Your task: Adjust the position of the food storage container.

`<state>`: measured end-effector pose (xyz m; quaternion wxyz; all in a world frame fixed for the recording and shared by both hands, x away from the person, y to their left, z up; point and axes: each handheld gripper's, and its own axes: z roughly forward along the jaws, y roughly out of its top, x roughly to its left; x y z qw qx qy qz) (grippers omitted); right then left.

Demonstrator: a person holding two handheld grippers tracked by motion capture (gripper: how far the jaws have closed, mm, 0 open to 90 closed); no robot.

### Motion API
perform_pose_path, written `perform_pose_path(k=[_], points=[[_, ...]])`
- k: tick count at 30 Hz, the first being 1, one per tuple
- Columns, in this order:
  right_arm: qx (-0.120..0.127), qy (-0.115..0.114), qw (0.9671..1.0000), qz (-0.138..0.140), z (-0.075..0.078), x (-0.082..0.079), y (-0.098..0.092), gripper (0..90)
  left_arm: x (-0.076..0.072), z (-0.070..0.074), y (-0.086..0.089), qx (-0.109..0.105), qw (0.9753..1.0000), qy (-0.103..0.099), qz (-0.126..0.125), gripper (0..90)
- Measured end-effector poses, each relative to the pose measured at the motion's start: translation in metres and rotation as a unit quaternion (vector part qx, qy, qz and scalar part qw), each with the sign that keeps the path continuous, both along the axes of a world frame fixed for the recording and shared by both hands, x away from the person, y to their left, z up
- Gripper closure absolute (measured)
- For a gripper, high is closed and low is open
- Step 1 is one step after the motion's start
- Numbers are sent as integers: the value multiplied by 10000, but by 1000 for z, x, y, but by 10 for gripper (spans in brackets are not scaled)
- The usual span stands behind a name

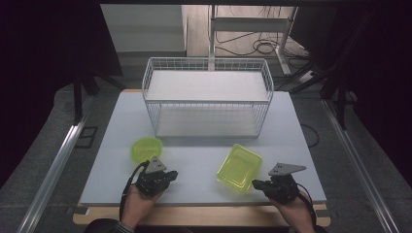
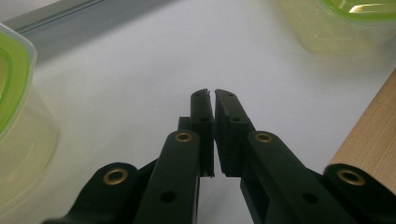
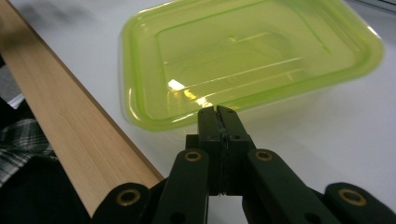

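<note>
Seen empty on the white surface [image 1: 204,167]: round bowl [image 1: 145,148] beside left gripper [image 1: 171,174], rectangular tub [image 1: 239,168] just ahead of right gripper [image 1: 254,184]. Fingers closed, gripping nothing.

Rectangular container [image 3: 252,60] glossy translucent plastic; table [image 1: 204,170] matt white, wood edge; basket [image 1: 207,99] wire.

Two black grippers, the left gripper [image 1: 154,182] and the right gripper [image 1: 276,187], are topped by grey three-cornered plates; brass-ringed screw holes mark the jaws. A plaid cuff is worn.
</note>
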<state>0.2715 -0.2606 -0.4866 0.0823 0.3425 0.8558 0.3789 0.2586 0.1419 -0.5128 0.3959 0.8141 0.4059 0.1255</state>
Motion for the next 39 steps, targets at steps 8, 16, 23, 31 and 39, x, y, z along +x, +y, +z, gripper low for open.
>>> perform_pose_path(k=[8, 16, 23, 31, 39], points=[[130, 78, 9996, 220, -4, 7, 25, 885, 0, 0, -1, 4, 10000, 6, -16, 870], [-5, 6, 9996, 272, -1, 11, 39, 881, 1, -1, -3, 2, 10000, 9, -57, 874], [10, -301, 9982, -517, 17, 44, 5, 881, 1, -2, -6, 16, 10000, 26, -86, 874], [-256, -163, 9942, -1036, 7, 96, -3, 880, 1, -4, -6, 19, 10000, 41, -85, 874], [-146, 19, 9962, -862, -2, 93, 7, 877, 1, -4, -4, 18, 10000, 37, -64, 870]])
